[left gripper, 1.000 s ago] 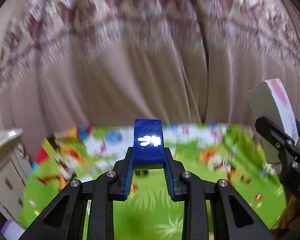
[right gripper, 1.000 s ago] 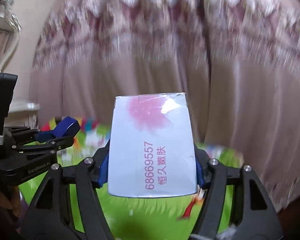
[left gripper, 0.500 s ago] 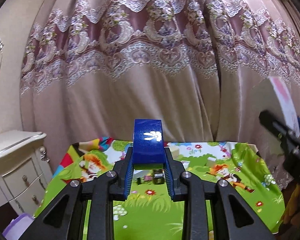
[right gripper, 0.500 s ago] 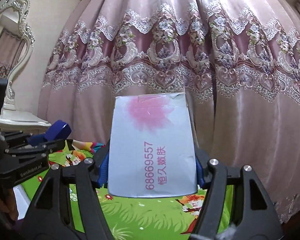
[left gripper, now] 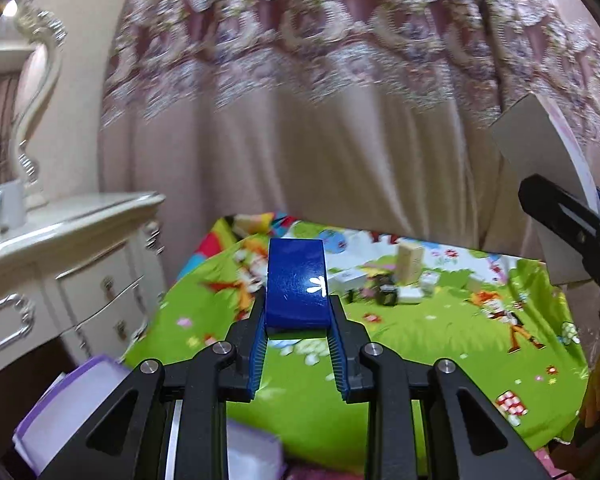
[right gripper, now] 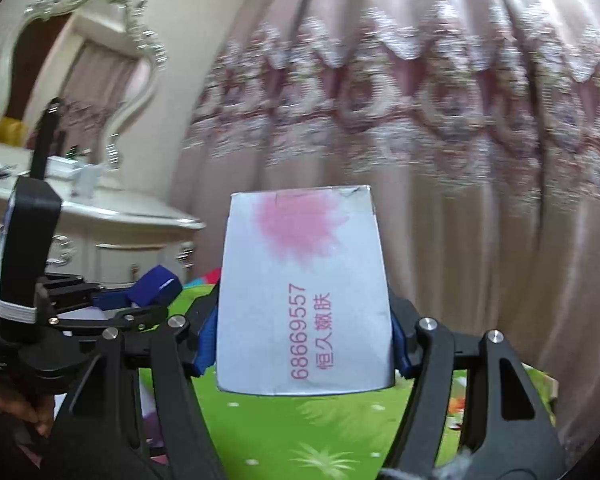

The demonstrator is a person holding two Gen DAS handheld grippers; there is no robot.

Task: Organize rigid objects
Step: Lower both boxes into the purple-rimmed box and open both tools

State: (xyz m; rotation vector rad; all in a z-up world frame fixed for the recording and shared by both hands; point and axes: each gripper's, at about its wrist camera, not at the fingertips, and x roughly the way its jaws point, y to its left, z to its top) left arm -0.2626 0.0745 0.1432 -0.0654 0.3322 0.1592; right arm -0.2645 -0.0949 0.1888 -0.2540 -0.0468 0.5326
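Observation:
My left gripper (left gripper: 298, 322) is shut on a glossy dark blue box (left gripper: 296, 284) and holds it in the air above the table with the green cartoon cloth (left gripper: 420, 344). My right gripper (right gripper: 304, 344) is shut on a white box with a pink blotch and pink print (right gripper: 304, 300), also held in the air. In the left wrist view the white box (left gripper: 540, 168) shows at the right edge. In the right wrist view the blue box (right gripper: 156, 286) shows at the left. Several small boxes (left gripper: 410, 264) stand at the far side of the cloth.
A pink lace curtain (left gripper: 340, 120) hangs behind the table. A cream dresser with drawers (left gripper: 60, 264) and an ornate mirror (right gripper: 72, 80) stands to the left. A purple and white box (left gripper: 72, 404) lies low at the front left.
Both views have swung to the left, so the dresser and mirror show more. The left view has tilted down and more of the cloth shows. Both boxes remain gripped.

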